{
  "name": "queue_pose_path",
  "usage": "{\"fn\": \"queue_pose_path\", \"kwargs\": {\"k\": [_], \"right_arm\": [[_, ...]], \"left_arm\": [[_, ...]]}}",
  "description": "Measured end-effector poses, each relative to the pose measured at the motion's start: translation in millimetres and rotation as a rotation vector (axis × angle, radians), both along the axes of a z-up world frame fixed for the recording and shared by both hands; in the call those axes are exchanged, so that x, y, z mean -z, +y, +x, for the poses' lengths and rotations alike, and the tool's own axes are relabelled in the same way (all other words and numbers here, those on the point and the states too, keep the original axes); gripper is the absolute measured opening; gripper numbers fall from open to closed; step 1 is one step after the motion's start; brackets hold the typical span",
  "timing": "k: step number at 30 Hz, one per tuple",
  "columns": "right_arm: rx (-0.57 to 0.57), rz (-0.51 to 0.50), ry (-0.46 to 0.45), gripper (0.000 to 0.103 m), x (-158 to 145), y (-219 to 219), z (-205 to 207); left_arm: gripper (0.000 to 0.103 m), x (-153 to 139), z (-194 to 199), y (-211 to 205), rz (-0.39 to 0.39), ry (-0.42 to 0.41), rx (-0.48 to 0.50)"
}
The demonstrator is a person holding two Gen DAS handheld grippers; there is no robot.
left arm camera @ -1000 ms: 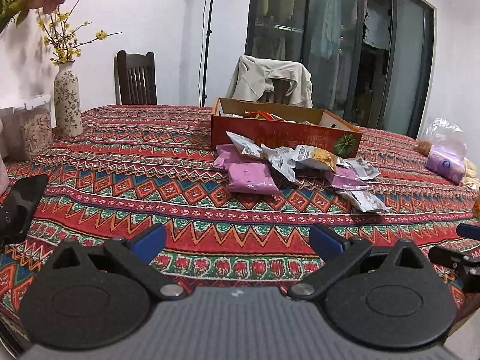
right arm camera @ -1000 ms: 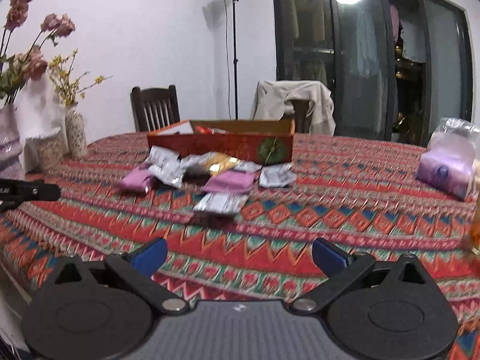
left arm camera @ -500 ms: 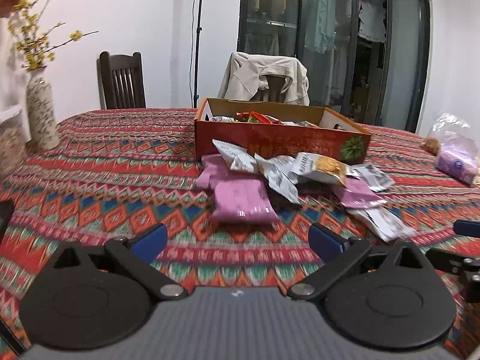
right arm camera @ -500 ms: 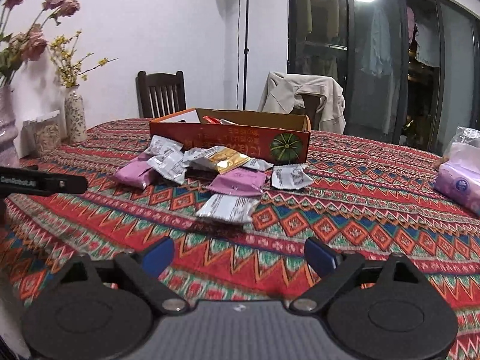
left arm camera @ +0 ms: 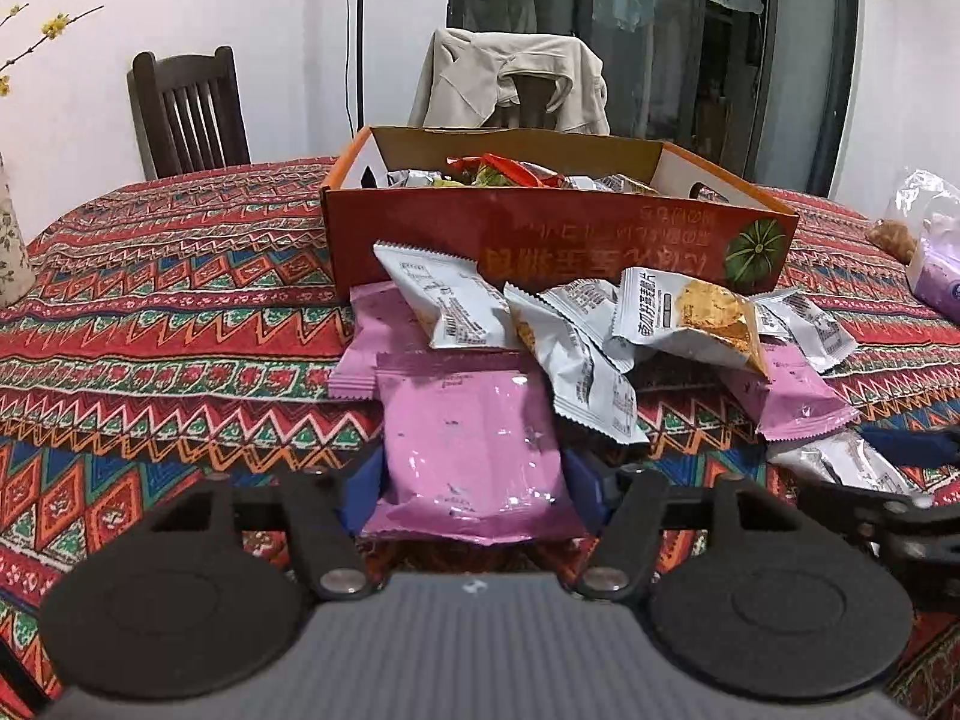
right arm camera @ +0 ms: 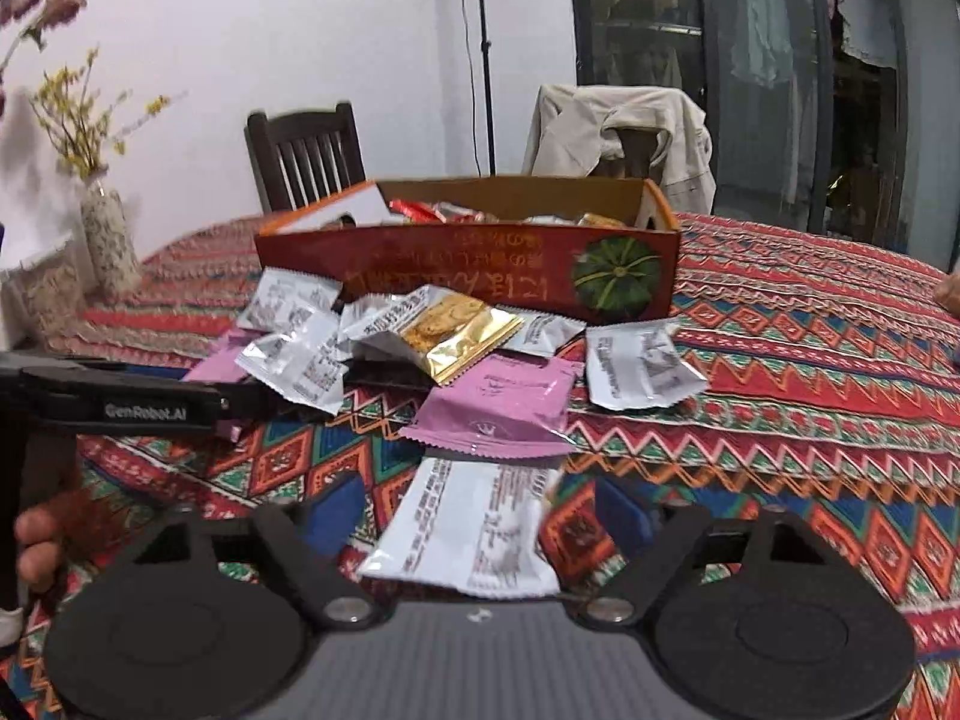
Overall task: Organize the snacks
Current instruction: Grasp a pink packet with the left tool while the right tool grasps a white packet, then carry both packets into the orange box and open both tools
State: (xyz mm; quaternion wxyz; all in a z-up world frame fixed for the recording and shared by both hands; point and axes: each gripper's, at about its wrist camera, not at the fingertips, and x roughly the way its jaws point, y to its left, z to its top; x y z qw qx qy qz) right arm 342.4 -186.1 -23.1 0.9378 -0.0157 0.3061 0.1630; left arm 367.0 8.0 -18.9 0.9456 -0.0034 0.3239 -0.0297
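The left hand-held gripper (left arm camera: 471,480) brackets a pink packet (left arm camera: 471,444) on the worktop (left arm camera: 150,324); grip unconfirmed. The right hand-held gripper (right arm camera: 480,516) is released around a white packet (right arm camera: 468,525). Risk: glossy film slips during closure, before reaching the box (left arm camera: 558,240).

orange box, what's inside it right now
The orange box holds snack packets: red wrappers and silver ones show above its front wall. That wall hides everything lower down, so how many packets it holds and how full it is can't be seen.

Snack packets (left arm camera: 564,324) lie before the box (left arm camera: 540,240).
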Motion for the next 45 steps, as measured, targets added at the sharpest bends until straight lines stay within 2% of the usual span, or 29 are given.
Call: {"fn": "queue_pose_path", "kwargs": {"k": [1,4,7,11,17,20,34,39,45], "right_arm": [[-0.006,-0.004,0.011,0.056,1,2,2],[-0.012,-0.026,0.014,0.051,0,3,-2],[-0.038,-0.037,0.026,0.049,-5,-6,-23],[-0.033,-0.068,0.025,0.051,-4,-10,-43],[-0.035,-0.069,0.009,0.053,-2,-11,-45],[-0.027,-0.058,0.005,0.053,-1,-14,-49],[-0.031,-0.022,0.004,0.046,-3,-24,-58],[-0.03,-0.005,-0.031,0.045,-15,-28,-56],[-0.029,0.02,-0.09,0.045,-37,-33,-35]], "left_arm": [[0.062,-1,-4,2,-0.003,0.011,-0.003],[0.062,-7,-31,8,-0.02,0.017,0.001],[0.062,-6,-65,10,-0.045,0.048,0.007],[0.065,-6,-88,-1,-0.016,0.021,0.015],[0.072,-3,-80,-1,0.002,0.014,-0.021],[0.063,-3,-82,-3,0.006,0.008,-0.013],[0.062,-14,-95,-9,-0.005,-0.003,0.018],[0.062,-31,-87,-3,-0.032,-0.046,0.023],[0.062,-61,-51,8,-0.053,-0.146,0.035]]}}
